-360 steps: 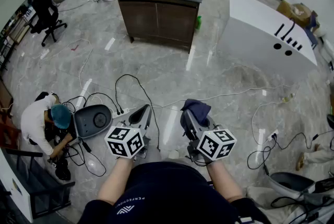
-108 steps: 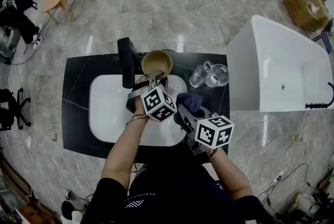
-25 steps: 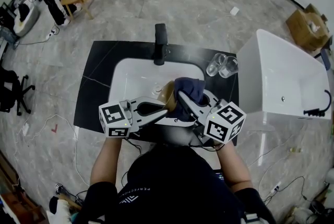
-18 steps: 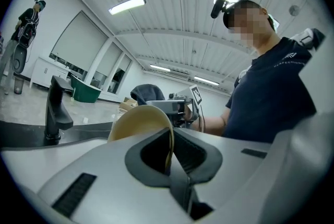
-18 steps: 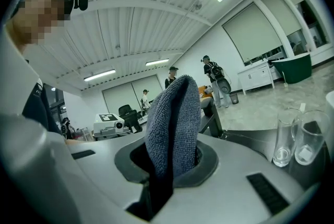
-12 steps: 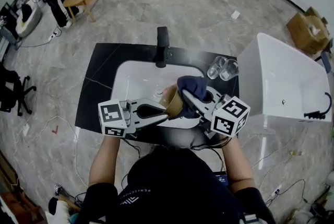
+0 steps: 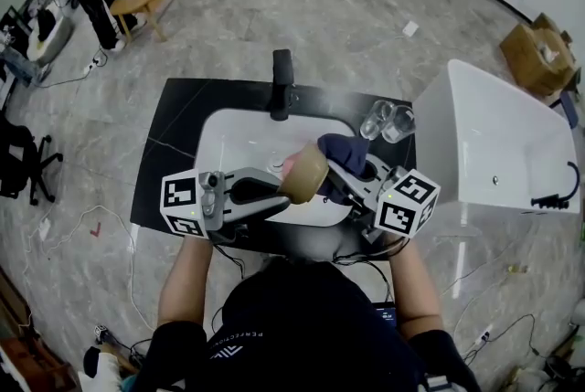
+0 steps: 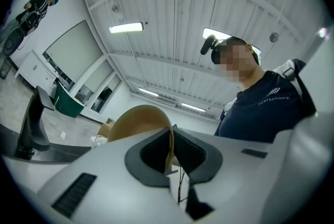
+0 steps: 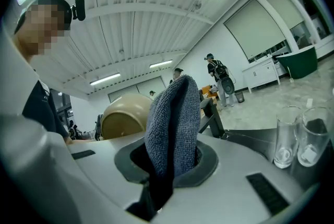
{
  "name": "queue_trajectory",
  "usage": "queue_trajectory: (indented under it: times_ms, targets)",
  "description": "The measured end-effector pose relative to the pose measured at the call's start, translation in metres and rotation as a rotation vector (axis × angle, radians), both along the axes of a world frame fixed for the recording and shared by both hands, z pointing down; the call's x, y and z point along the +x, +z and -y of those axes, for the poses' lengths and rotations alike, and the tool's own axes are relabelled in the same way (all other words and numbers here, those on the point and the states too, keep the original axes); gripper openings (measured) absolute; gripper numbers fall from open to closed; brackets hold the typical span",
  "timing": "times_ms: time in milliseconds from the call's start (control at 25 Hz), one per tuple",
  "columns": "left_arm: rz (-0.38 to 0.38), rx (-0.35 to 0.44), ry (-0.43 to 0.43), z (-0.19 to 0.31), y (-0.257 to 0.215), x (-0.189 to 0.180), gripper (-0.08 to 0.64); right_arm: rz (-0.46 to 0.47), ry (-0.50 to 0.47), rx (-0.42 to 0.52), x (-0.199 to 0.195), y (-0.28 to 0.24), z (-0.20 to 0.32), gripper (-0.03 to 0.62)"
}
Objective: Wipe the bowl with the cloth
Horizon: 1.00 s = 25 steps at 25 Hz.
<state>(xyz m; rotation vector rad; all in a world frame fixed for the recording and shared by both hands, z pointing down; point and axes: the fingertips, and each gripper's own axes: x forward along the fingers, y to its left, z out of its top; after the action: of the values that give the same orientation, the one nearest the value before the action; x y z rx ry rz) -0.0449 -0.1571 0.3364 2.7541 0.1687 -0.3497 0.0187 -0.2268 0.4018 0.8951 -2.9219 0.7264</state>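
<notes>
Bowl (image 7: 307,174), tan and tipped on its side, is held above the white sink basin (image 7: 224,139), its rim pinched between the nearly closed jaws of the left gripper (image 7: 287,189). The right gripper (image 7: 336,173) clamps a bunched dark blue cloth (image 7: 347,151) just beside the bowl.

Smooth tan round bowl (image 7: 306,173) tipped on its side, outer wall facing up, raised over the front right of the white sink basin (image 7: 228,139), rim pinched in left gripper (image 7: 291,189). Dark blue-grey terry cloth (image 7: 345,153) bunched upright, clamped in right gripper (image 7: 338,176), above the basin's right edge, just beside the bowl.
</notes>
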Motion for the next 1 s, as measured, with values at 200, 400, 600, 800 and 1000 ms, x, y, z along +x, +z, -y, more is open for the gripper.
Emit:
queue_trajectory:
  times_ms: [200, 400, 600, 800, 1000]
  targets:
    - [-0.054, -0.003, -0.027, 0.005, -0.014, 0.007, 0.02, -0.002, 0.002, -0.024, -0.005, 0.012, -0.005, 0.063]
    - [-0.055, 0.001, -0.045, 0.007, -0.019, 0.019, 0.018, -0.035, -0.04, -0.017, -0.019, 0.02, -0.016, 0.063]
    - [-0.037, -0.007, -0.097, 0.017, -0.019, 0.022, 0.02, -0.017, -0.06, -0.026, -0.029, 0.021, -0.021, 0.063]
    - [-0.047, -0.032, -0.177, 0.034, -0.017, 0.018, 0.018, -0.064, -0.094, -0.005, -0.037, 0.022, -0.03, 0.063]
    - [-0.021, -0.061, -0.261, 0.051, -0.007, 0.016, 0.018, -0.1, -0.127, 0.037, -0.045, 0.015, -0.037, 0.063]
